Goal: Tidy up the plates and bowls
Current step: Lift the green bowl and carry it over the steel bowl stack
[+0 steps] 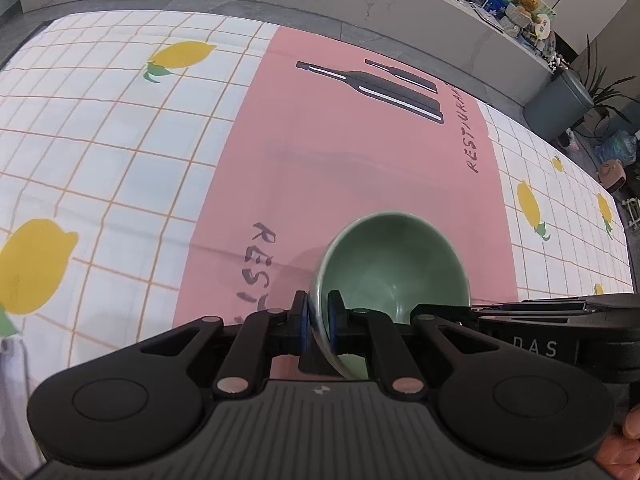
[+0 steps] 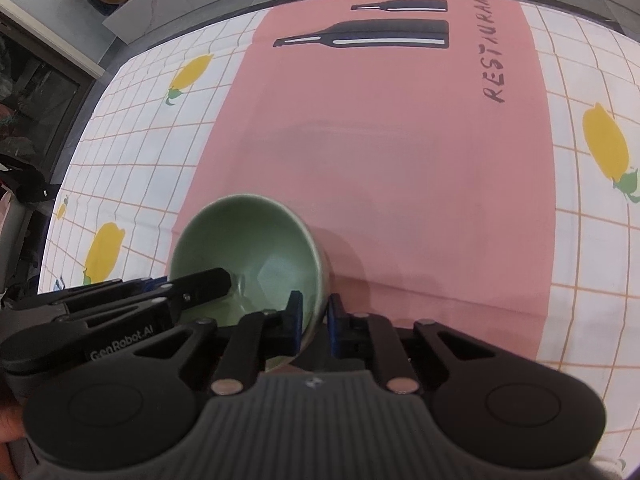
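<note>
Green ceramic fills the lower middle of the left wrist view: a pale green bowl (image 1: 394, 268) sits on the pink placemat (image 1: 352, 152), which lies over a checked tablecloth (image 1: 100, 148) printed with yellow lemons. The left gripper (image 1: 319, 320) is clamped on the bowl's left rim, one blue pad (image 1: 333, 320) inside the wall and the other outside it. At the right edge of this view the black body of the other gripper reaches in toward the bowl's right side, its fingertips hidden behind the rim. The placemat carries two dark bottle shapes (image 1: 380, 86) and the word RESTAURANT along its sides. A white counter runs beyond the table's far edge.

From the right wrist view the same green bowl (image 2: 244, 256) stands at lower left of the pink placemat (image 2: 380, 152). The right gripper (image 2: 315, 320) is closed on the bowl's right rim, its wall pinched between the two blue pads (image 2: 333, 322). The left gripper (image 2: 208, 282) comes in from the left, one black finger lying inside the bowl against its wall. Whether the bowl rests on the mat or is lifted clear cannot be told.
</note>
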Demonstrator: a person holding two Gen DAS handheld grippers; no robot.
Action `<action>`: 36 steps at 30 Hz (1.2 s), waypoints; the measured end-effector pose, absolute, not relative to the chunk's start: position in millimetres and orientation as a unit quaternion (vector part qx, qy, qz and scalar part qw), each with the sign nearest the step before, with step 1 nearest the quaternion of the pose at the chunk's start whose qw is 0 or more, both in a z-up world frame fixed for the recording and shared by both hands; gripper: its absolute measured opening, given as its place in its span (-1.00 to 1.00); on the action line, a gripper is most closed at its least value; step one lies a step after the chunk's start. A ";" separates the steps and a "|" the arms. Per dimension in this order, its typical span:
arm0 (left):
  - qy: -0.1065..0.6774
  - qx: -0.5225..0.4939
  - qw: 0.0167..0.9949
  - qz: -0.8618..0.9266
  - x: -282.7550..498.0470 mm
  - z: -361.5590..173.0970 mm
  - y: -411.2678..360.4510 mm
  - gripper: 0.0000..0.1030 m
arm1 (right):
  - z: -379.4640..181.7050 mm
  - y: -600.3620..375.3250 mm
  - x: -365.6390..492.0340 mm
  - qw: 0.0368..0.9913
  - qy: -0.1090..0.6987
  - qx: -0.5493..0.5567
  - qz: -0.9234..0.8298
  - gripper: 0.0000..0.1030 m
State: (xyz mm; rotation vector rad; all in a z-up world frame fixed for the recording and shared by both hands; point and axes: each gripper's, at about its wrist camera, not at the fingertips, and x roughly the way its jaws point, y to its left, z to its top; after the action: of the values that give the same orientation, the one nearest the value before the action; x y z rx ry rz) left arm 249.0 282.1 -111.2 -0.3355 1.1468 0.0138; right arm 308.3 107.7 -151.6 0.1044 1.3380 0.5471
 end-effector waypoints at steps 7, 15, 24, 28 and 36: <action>0.552 -0.171 0.816 0.021 230.7 -100.7 267.2 -0.81 | -138.7 97.1 295.9 0.744 0.617 0.051 0.251 -0.84; 0.562 -0.208 0.800 0.030 196.6 -87.1 242.5 -0.81 | -123.6 66.2 269.4 0.740 0.620 0.052 0.255 -0.86; 0.556 -0.222 0.801 0.025 159.1 -48.3 199.5 -0.81 | -86.8 20.0 231.4 0.749 0.608 0.048 0.260 -0.86; 0.545 -0.211 0.811 0.012 146.4 -24.1 170.9 -0.81 | -66.3 -12.9 209.8 0.760 0.592 0.061 0.262 -0.86; 0.535 -0.186 0.823 -0.046 146.3 4.5 94.9 -0.81 | -35.3 -99.7 180.6 0.780 0.573 0.106 0.228 -0.86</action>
State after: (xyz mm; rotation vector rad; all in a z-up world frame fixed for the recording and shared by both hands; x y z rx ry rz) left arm 146.3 94.9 4.5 -0.3961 1.1392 -0.0971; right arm 180.6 -99.7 -35.3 0.2301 1.2385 0.4938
